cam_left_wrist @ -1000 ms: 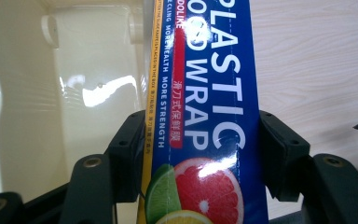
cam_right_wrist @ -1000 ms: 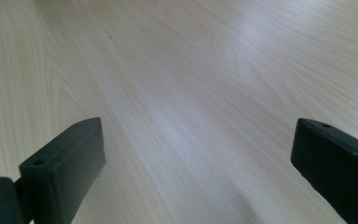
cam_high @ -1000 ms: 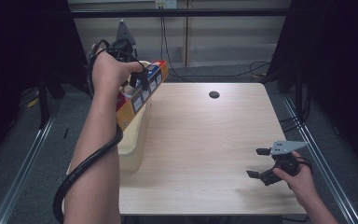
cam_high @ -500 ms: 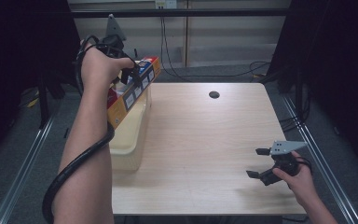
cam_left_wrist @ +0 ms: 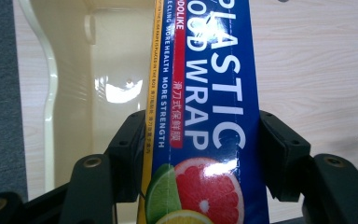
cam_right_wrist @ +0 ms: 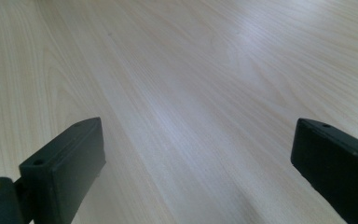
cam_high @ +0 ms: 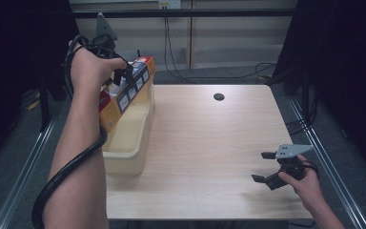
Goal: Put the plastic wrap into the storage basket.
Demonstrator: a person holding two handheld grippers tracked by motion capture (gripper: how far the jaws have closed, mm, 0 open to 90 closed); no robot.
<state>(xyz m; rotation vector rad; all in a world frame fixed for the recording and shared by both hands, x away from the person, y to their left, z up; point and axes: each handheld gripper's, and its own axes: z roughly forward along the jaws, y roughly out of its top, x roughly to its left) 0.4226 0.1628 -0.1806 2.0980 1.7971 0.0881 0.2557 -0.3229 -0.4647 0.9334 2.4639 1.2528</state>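
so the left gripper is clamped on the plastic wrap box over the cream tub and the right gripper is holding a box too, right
Not quite. The right gripper holds nothing: in the right gripper view its jaws stand wide apart over bare wooden table. The rest stands: the left gripper is clamped on the plastic wrap box over the cream tub.

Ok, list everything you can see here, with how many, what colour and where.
Plastic wrap box: one, blue with orange edge and citrus picture, held above the tub.
Tub: one, cream plastic, left edge of the table.
Table: one, light wood, centre.
Hole: one, dark, far side of the tabletop.
Cables: several, black, on the floor beyond the table.
Left gripper: one, black, shut on the plastic wrap box.
Right gripper: one, black with grey plate, open, near right of the table.
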